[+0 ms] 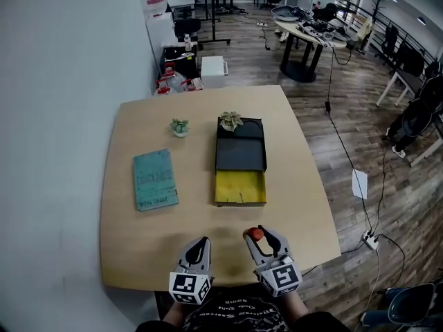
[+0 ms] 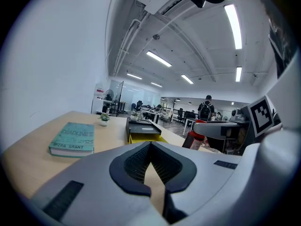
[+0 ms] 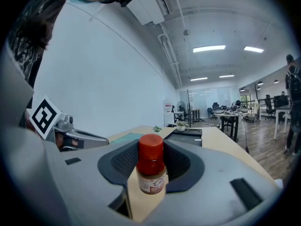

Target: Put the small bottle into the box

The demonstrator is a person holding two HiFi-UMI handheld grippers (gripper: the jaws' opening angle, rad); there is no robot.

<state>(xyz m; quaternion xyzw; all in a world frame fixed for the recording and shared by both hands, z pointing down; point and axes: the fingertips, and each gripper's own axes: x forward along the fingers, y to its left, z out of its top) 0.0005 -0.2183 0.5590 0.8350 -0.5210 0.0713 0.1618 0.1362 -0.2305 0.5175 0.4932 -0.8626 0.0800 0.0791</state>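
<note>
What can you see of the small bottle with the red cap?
The small bottle has a red cap, a clear body with brownish contents and a pale printed label. It stands upright between the jaws of the right gripper, which press on its sides, over the near part of the wooden table.

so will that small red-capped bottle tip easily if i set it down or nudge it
Likely rigid: the small bottle sits upright, undeformed between the jaws. Tall and narrow, so probably tips if nudged. Round body, so it may roll once down.
</note>
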